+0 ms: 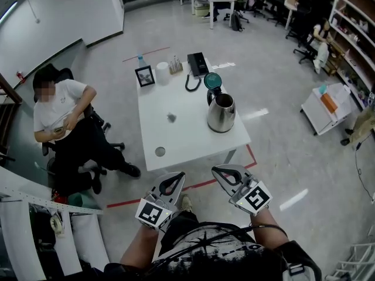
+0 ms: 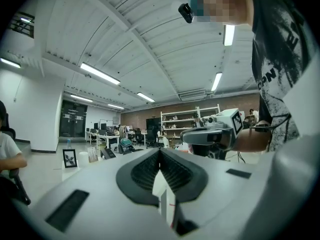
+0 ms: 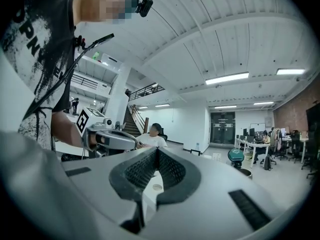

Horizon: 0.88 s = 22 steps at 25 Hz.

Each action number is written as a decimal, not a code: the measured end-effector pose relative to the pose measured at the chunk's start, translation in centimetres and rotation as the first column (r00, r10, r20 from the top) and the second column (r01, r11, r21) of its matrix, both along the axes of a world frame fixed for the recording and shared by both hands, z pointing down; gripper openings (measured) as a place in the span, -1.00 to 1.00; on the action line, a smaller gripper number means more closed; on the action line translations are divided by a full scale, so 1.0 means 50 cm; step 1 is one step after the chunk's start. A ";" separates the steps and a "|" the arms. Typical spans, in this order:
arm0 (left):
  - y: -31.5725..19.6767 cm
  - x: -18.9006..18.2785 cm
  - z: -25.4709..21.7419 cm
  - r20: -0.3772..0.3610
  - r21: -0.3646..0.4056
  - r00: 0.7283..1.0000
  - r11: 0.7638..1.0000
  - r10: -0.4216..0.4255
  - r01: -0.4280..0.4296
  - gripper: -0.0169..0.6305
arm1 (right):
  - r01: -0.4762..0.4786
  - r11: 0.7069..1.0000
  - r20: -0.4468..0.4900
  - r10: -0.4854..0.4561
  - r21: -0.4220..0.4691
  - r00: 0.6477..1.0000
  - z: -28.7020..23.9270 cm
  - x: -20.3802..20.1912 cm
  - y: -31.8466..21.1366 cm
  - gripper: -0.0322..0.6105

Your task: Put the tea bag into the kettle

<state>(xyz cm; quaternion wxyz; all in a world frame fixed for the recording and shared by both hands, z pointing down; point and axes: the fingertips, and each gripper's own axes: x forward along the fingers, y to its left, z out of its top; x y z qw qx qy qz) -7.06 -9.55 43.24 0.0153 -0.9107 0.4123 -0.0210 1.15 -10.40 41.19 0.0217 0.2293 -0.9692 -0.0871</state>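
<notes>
L gripper [image 1: 176, 179] + R gripper [image 1: 222, 171]: jaws pressed together, nothing between. Both held near body, short of bench [image 1: 187, 140], prob. start pose. Small grey item, likely tea bag [image 1: 171, 117], lies mid-bench, apart from kettle [image 1: 221, 113]. Kettle lid [image 1: 212, 80] flipped up, so mouth open for drop.

Left gripper [image 2: 160, 153] jaws pressed together, nothing between them. Right gripper [image 2: 200, 135] alongside at right, marker cube up. White table [image 2: 82, 170] ahead; picture frame [image 2: 70, 158] upright near its left edge.
</notes>
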 end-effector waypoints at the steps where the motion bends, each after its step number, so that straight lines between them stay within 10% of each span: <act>1: -0.020 -0.010 -0.005 0.006 0.001 1.000 1.000 0.002 -0.002 -0.91 | -0.003 1.000 -0.004 0.003 -0.001 1.000 -0.002 -0.011 -0.019 -0.87; 22: -0.344 -0.221 -0.002 0.029 -0.006 0.998 0.999 0.049 -0.049 -0.91 | -0.071 0.997 -0.011 0.071 0.004 0.997 -0.023 -0.225 -0.340 -0.87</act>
